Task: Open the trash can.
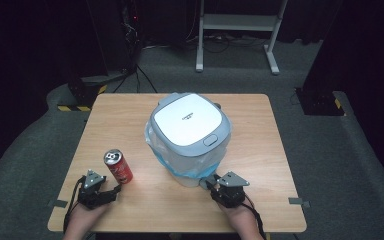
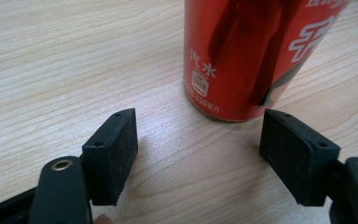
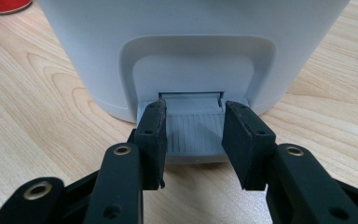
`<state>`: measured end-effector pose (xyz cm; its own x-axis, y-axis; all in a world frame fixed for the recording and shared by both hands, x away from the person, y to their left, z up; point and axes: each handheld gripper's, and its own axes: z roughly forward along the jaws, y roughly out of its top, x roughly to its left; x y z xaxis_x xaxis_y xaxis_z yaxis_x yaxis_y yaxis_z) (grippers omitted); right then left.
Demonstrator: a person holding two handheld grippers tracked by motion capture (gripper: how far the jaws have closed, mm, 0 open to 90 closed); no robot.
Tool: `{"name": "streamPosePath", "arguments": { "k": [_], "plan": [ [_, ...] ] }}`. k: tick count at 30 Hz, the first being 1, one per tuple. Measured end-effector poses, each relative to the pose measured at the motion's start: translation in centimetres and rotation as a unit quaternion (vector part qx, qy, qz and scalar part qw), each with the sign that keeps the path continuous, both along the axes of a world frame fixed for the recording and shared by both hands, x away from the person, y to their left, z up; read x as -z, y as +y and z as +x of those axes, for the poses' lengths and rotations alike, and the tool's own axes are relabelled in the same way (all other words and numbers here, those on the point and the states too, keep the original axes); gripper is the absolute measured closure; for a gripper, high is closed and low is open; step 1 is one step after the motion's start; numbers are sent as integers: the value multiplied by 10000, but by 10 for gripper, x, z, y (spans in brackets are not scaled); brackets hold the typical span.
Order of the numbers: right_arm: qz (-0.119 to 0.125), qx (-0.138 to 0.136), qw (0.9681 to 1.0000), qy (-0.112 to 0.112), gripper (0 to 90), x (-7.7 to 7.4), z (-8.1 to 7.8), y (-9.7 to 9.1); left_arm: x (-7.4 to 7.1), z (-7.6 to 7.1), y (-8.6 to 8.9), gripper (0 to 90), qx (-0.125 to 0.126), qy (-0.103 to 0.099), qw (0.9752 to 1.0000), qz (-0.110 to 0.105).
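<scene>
A red soda can [image 1: 118, 166] stands upright on the wooden table [image 1: 130, 120], near the front left. My left gripper [image 1: 111, 190] sits just in front of it, open; in the left gripper view the can [image 2: 256, 56] is just beyond the two pads [image 2: 114, 149], not between them. A white pedal bin [image 1: 189, 137] with a grey-blue lid and a blue liner stands mid-table. My right gripper [image 1: 211, 184] is at its base, open, with its jaws over the grey foot pedal [image 3: 193, 135]. The can's base [image 3: 4, 5] shows at the top left corner of the right gripper view.
A white metal frame [image 1: 237, 25] stands on the grey carpet beyond the table. Dark equipment and cables [image 1: 130, 50] are at the back left. Bare tabletop lies to the right of the bin and along the far edge.
</scene>
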<state>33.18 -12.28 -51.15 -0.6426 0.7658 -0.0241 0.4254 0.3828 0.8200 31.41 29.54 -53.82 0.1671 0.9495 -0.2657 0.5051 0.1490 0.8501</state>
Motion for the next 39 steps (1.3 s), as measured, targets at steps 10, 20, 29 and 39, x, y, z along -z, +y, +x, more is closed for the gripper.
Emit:
{"name": "streamPosePath", "arguments": {
  "k": [10, 20, 29, 39],
  "plan": [
    [45, 61, 10000, 34, 601, 1, 0, 0, 0, 0, 0, 278, 5, 2, 10000, 6],
    [93, 85, 9999, 113, 600, 4, 1, 0, 0, 0, 0, 278, 10, 4, 10000, 9],
    [-91, 92, 9994, 315, 599, 8, 5, 3, 0, 0, 0, 278, 8, 2, 10000, 3],
    [-88, 87, 9994, 324, 598, 8, 5, 3, 0, 0, 0, 278, 8, 4, 10000, 5]
  ]
}}
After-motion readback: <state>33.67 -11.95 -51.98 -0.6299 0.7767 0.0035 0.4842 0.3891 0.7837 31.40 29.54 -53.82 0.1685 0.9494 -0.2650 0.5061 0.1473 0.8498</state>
